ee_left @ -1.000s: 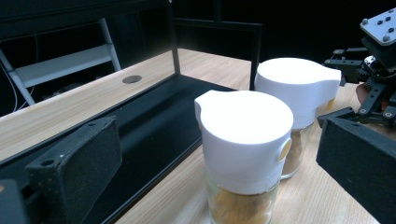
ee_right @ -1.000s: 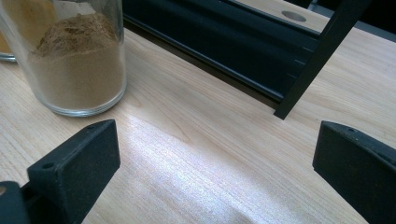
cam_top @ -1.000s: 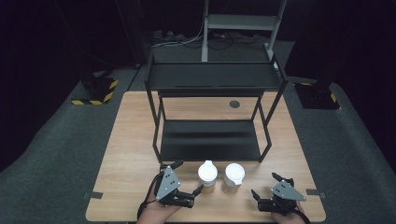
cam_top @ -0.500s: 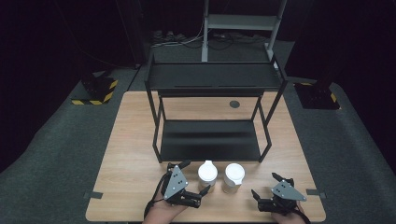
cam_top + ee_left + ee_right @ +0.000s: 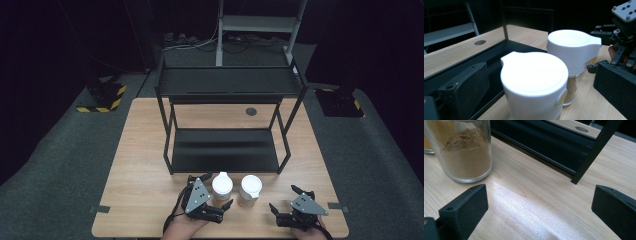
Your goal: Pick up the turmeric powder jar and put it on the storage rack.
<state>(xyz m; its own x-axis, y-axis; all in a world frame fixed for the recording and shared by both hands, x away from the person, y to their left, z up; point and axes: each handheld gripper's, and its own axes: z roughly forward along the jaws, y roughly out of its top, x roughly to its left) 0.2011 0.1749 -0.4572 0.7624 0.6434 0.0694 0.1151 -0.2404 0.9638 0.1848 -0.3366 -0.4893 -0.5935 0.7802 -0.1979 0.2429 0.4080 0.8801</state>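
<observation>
Brown powder in right jar (image 5: 465, 152); high view: white lid (image 5: 250, 185).

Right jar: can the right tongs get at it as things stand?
Probably yes. The right tongs are open, and bare table lies between them and the right jar; the rack stands behind it.

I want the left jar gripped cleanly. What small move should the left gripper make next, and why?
Probably ease the left gripper forward, then close: its jaws stand open either side of the left jar, not yet touching. The right jar stands close beside it.
</observation>
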